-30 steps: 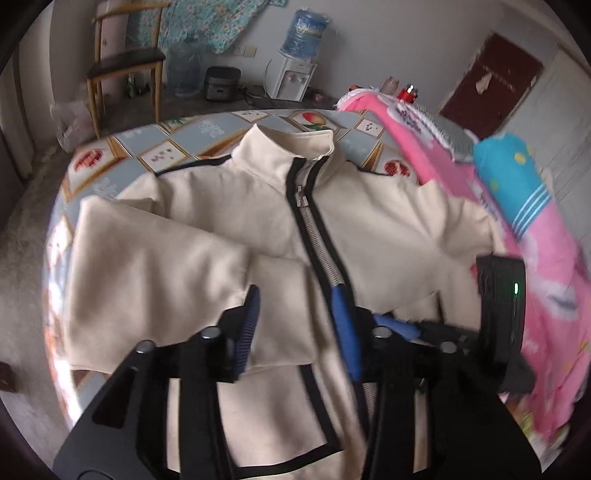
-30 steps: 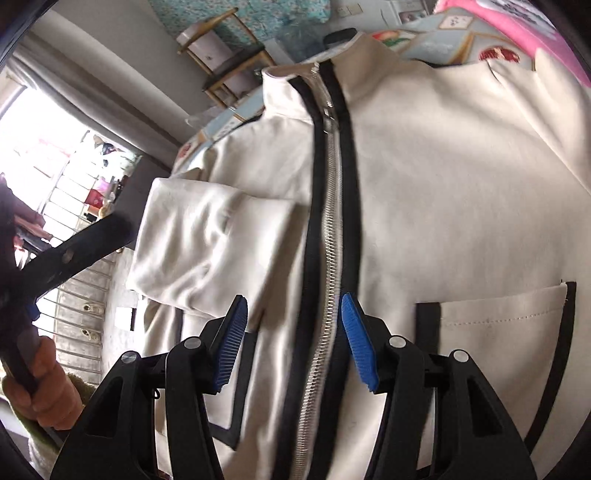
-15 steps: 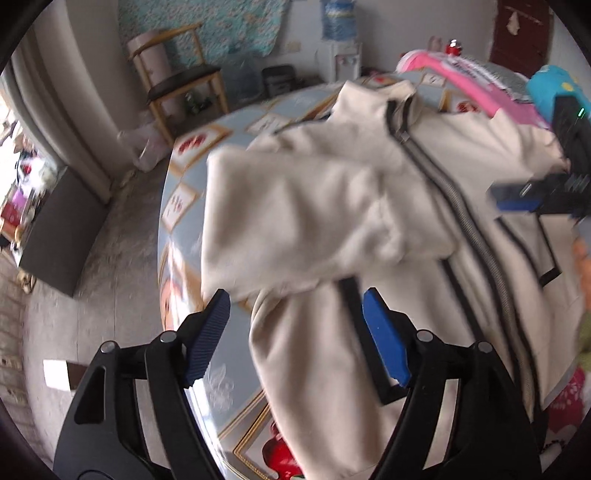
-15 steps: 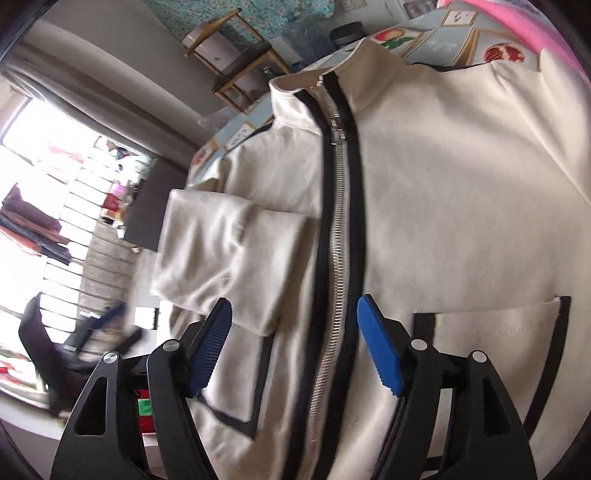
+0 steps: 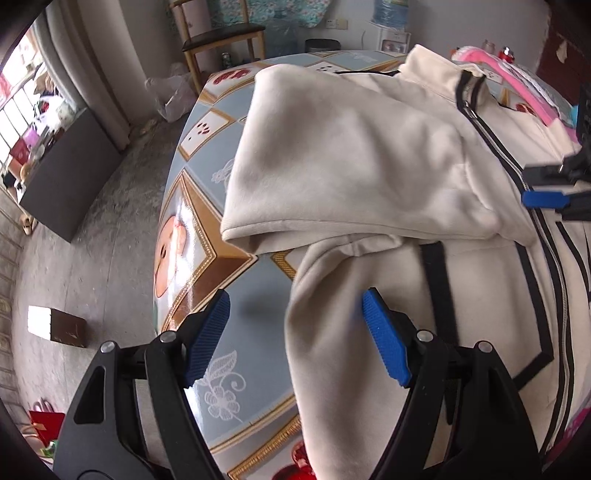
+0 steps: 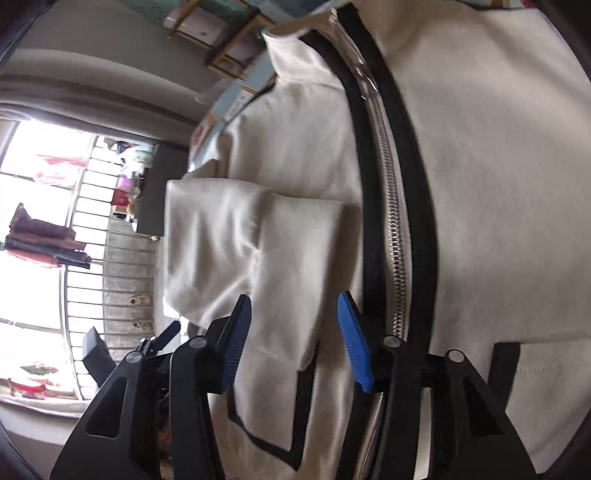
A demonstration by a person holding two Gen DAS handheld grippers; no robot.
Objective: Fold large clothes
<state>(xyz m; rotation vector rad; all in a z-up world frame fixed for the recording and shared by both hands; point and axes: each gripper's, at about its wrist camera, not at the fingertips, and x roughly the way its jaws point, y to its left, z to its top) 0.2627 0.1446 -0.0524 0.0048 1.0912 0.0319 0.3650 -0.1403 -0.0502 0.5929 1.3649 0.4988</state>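
Note:
A cream jacket [image 5: 369, 155] with black trim and a silver zipper [image 6: 397, 236] lies face up on the patterned table [image 5: 207, 206]. One sleeve [image 6: 236, 236] is folded across its chest. My left gripper [image 5: 295, 306] is open and hangs low over the jacket's side edge, one finger above the tablecloth and the other above the cream cloth. My right gripper [image 6: 295, 306] hovers over the sleeve's cuff end just left of the zipper. Its jaws are closing, with the cloth lying beneath them and the pads not pressing on it. It also shows in the left wrist view as the right gripper [image 5: 546, 199].
The table's rounded rim [image 5: 166, 258] drops to a grey floor on the left. A wooden chair [image 5: 221, 33], a water dispenser [image 5: 391, 22] and a dark cabinet [image 5: 70, 173] stand beyond. Pink bedding [image 5: 517, 85] lies at the far right.
My left gripper has swung left and down from the jacket's middle to its side edge, its jaws wider. My right gripper has closed in on the folded sleeve, its jaws narrower than half a second ago.

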